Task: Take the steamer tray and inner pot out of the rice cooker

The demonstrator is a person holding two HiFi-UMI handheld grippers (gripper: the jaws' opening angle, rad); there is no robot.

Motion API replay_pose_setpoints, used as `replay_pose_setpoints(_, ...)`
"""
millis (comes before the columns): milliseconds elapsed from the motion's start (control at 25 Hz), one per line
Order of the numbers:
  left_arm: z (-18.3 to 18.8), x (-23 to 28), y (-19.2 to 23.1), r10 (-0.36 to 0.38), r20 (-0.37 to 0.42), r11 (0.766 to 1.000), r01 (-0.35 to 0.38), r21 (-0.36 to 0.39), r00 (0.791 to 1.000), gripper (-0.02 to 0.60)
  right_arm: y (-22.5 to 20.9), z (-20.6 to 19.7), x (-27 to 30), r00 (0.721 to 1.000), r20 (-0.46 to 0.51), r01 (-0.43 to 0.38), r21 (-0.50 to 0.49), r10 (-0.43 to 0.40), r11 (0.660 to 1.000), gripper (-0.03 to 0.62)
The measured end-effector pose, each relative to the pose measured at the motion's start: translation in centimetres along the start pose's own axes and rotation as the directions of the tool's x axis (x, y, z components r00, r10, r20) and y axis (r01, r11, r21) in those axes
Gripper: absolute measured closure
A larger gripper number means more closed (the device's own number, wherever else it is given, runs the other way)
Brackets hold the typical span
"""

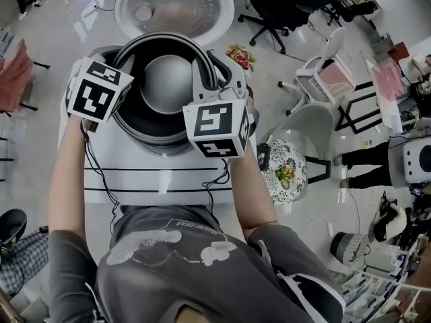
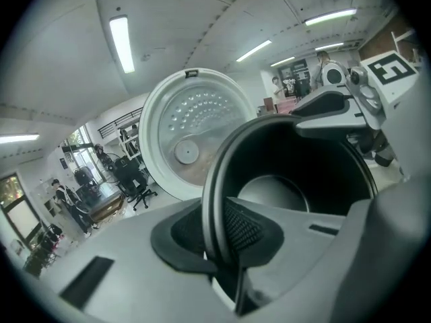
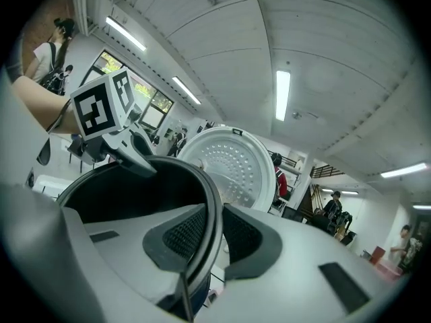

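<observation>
Over the rice cooker's mouth: inner pot point(image 1: 165, 83), dark inside with a paler round floor; I cannot tell whether its base is clear of the cooker.
Pot's heading: mouth straight up, axis upright, roughly level; being round, it has no long side.
Left gripper point(image 2: 222, 231): clenched on the pot's left rim, one pad inside the wall and one outside.
Right gripper point(image 3: 209, 231): clamped the same way on the right rim, across from the left one.
Rice cooker point(image 1: 156, 144): stands on the far half of the table point(image 1: 155, 180), which is white with black stripes.
Lid point(image 1: 175, 5): swung open beyond the pot toward the table's far edge, dimpled inner face showing.
Person: arms along the table's left and right sides, body at its near edge.
</observation>
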State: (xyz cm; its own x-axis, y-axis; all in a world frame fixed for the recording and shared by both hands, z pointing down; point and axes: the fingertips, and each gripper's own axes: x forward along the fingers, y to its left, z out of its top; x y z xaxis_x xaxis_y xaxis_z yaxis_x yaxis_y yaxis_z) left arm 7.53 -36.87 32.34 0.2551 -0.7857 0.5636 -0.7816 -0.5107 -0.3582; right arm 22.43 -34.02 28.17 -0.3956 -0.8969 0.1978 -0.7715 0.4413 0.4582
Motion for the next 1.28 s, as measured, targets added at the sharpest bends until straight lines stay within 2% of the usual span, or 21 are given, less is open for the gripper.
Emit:
replay_pose_setpoints(160, 2.2, -2.9, 0.8, -0.014, 0.093, 1.000, 0.016, -0.022, 0.996, 0.543, -0.4, 2.8, -0.9, 0.998, 0.057, 0.011, -0.028, -0.009, 1.000, 0.493)
replay_pose_setpoints(280, 3.3, -5.0, 1.8, 0.007, 0.142, 1.000, -0.005, -0.018, 0.990, 0.546, -0.4, 5.3, -1.9, 0.995, 0.102, -0.005, -0.025, 0.007, 1.000, 0.496)
replay_pose_setpoints(520, 2.6, -8.5, 3.5, 0.003, 0.199, 0.999, 0.004, -0.033, 0.980, 0.546, 1.6, 9.1, -3.6, 0.989, 0.147, -0.010, -0.048, 0.017, 0.999, 0.497)
replay_pose_setpoints(840, -4.1, -15.4, 9.1, 0.058, 0.218, 0.994, -0.037, -0.102, 0.974, 0.546, 10.7, 15.2, -3.7, 0.975, 0.204, -0.072, -0.077, 0.086, 0.994, 0.499)
replay_pose_setpoints(1040, -10.1, -19.6, 12.4, 0.089, 0.179, 0.985, -0.060, -0.160, 0.980, 0.545, 17.7, 18.2, -3.6, 0.967, 0.210, -0.127, -0.091, 0.144, 0.988, 0.499)
replay_pose_setpoints(1280, -17.6, -22.9, 14.9, 0.086, 0.100, 0.977, -0.064, -0.201, 0.991, 0.545, 25.7, 19.2, -2.7, 0.962, 0.164, -0.212, -0.058, 0.219, 0.976, 0.499)
